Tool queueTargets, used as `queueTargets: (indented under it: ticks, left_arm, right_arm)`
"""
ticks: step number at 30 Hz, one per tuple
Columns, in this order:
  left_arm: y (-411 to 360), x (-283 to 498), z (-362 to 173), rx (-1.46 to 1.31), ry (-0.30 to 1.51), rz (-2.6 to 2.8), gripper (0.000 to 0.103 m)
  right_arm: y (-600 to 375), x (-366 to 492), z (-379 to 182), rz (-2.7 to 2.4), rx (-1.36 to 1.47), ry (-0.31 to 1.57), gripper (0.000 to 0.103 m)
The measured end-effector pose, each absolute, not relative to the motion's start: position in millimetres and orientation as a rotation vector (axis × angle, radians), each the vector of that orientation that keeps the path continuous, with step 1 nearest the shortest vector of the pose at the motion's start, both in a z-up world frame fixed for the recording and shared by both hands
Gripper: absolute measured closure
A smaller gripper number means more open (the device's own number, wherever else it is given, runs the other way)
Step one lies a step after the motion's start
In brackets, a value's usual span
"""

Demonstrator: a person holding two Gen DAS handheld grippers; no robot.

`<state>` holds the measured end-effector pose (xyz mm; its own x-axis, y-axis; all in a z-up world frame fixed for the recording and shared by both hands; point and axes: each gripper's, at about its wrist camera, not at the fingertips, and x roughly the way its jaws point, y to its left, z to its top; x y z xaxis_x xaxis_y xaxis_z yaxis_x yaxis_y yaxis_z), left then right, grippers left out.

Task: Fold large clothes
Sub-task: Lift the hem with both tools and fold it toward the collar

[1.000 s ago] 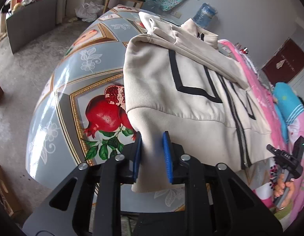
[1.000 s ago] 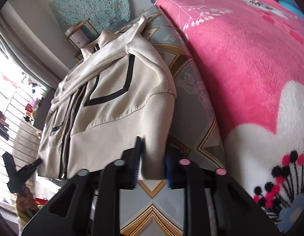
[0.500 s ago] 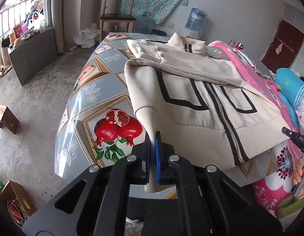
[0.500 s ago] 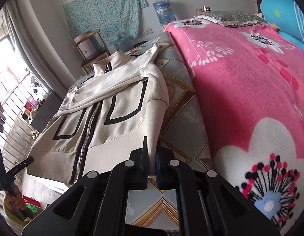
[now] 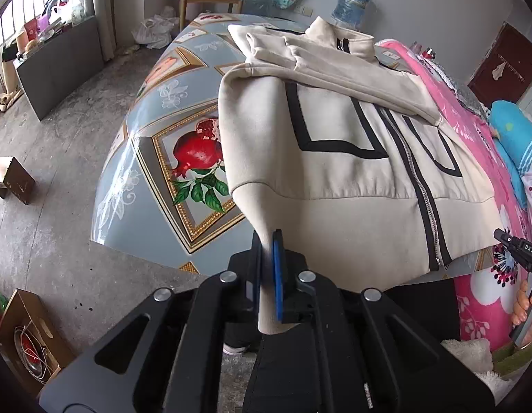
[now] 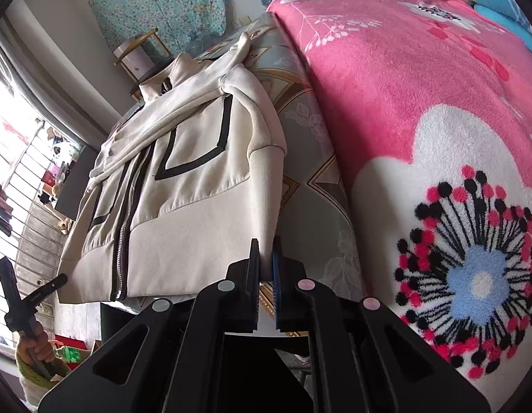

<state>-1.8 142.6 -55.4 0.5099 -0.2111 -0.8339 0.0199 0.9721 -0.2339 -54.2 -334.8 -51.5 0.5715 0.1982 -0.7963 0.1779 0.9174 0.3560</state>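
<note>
A cream zip-up jacket [image 5: 334, 158] with black stripes lies front up on the patterned table [image 5: 162, 110], sleeves folded across its chest. My left gripper [image 5: 267, 241] is shut on the left corner of the jacket's hem band, which is lifted off the table edge. My right gripper [image 6: 265, 251] is shut on the right corner of the jacket [image 6: 197, 186] hem. The right gripper's body shows at the far right of the left wrist view [image 5: 520, 254].
A pink flowered blanket [image 6: 421, 103] covers the bed right beside the table [image 6: 314, 186]. A wooden chair [image 5: 211, 0] and a water bottle [image 5: 352, 0] stand past the far end. Cardboard boxes [image 5: 11, 179] sit on the concrete floor at left.
Both grippers closed on the hem corners and pulled back and up, lifting the hem off the table's near edge. The jacket is stretched taut between them.
</note>
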Motion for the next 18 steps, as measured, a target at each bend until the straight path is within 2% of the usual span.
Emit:
queueTargets:
  ticks: [2,6,18]
  left_arm:
    - [143,-1,-58,-0.2,1.043,-0.144,0.092]
    - [144,-3,-68,-0.197,1.093,-0.144,0.088]
    - [133,-12,-78,-0.18,1.127,-0.136,0.085]
  right_arm:
    - [-335,-52,-53,0.019,0.419,0.981,0.095]
    - [-335,-51,-59,0.032,0.431,1.017,0.08]
    - [-326,-52,-62,0.045,0.39,1.029,0.077]
